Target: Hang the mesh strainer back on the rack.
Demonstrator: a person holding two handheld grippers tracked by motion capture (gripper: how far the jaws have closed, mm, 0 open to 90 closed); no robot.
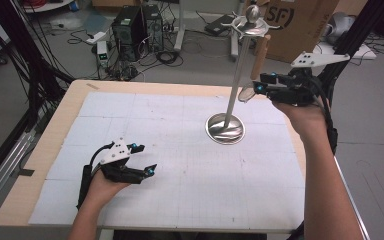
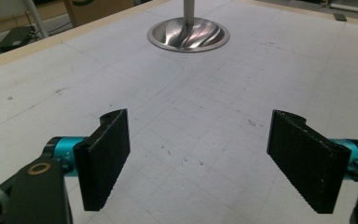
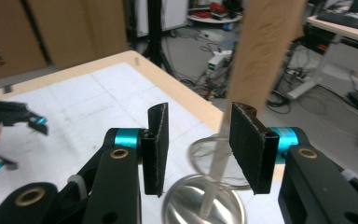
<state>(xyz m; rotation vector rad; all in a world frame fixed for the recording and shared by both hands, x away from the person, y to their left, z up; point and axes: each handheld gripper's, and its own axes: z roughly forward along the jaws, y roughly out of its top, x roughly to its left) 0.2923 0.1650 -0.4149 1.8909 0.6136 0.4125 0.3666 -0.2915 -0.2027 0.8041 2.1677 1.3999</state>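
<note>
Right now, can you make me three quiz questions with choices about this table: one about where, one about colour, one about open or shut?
1. Where does the metal stand sit?
A. on the white mat
B. on the floor
C. on a box

2. What colour is the hanging tool's handle?
A. blue
B. wooden brown
C. green

3. How are the left gripper fingers?
A. pressed shut
B. wide apart
C. holding a spoon

Answers:
1. A, its round base rests on the mat.
2. B, it looks like light wood.
3. B, bare mat shows between them.
</note>
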